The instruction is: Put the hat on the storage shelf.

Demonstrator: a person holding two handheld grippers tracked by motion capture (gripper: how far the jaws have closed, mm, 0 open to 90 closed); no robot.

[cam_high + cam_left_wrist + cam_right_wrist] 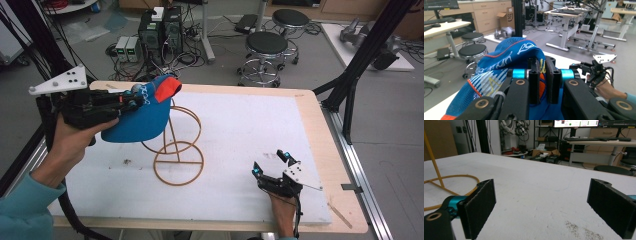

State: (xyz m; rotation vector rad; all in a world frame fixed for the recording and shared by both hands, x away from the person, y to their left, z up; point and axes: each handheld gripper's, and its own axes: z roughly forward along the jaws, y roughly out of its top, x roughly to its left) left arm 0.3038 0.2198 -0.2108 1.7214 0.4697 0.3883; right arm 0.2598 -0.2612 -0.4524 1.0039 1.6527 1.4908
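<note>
So on the left, the left gripper (131, 97) was clamped tight on the edge of a blue cap (142, 119), holding it up in the air right by the top of the wire stand (176, 145). In the left gripper view you could see the mesh fabric pinched between the pads, which I guess kept the cap from flopping while it got lined up with the stand's upper ring. Looked like the cap was hanging from the grip rather than resting on the wire, hard to tell though. Over on the right, the right gripper (271, 163) sat low on the white table (240, 120), jaws wide apart with nothing between them, probably just parked out of the way.
</note>
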